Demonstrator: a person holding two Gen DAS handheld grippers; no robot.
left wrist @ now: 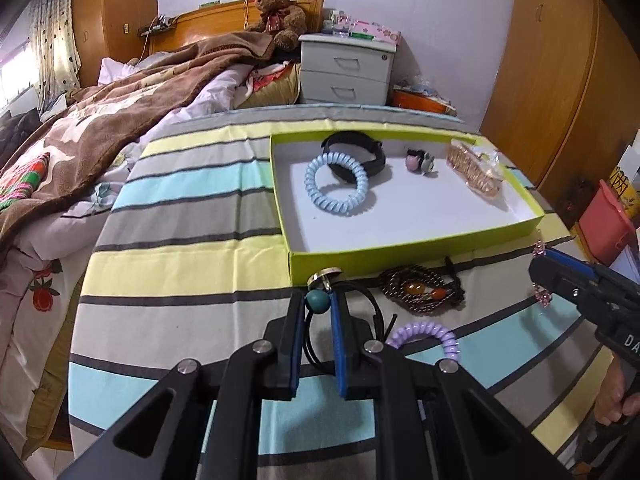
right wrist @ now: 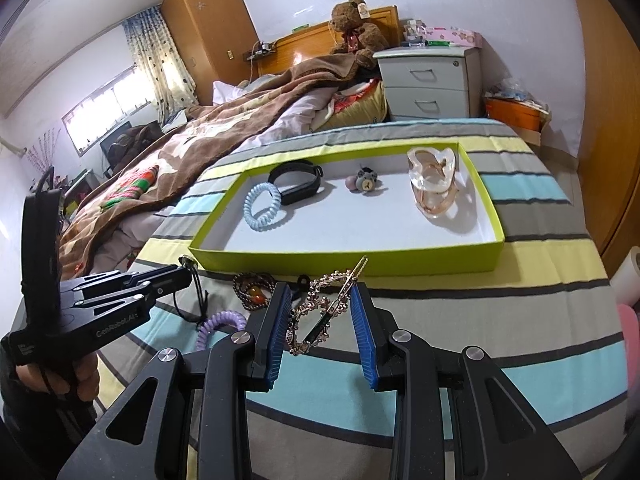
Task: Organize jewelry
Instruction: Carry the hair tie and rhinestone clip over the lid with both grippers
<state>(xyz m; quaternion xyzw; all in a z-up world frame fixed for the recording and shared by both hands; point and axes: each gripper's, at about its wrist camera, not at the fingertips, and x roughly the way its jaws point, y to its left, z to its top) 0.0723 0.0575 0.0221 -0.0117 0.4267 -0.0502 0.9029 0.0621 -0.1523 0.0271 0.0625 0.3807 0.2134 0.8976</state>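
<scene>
My left gripper (left wrist: 318, 300) is clamped on the teal bead (left wrist: 317, 300) of a black cord necklace (left wrist: 376, 312), just in front of the green tray (left wrist: 400, 254) on the striped cloth (left wrist: 192, 256). My right gripper (right wrist: 320, 300) holds a rhinestone hair clip (right wrist: 324, 308) between its pads, also in front of the tray.

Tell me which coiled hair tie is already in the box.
The pale blue coil, leaning on the black band inside the green box; the purple coil lies outside on the cloth.
</scene>
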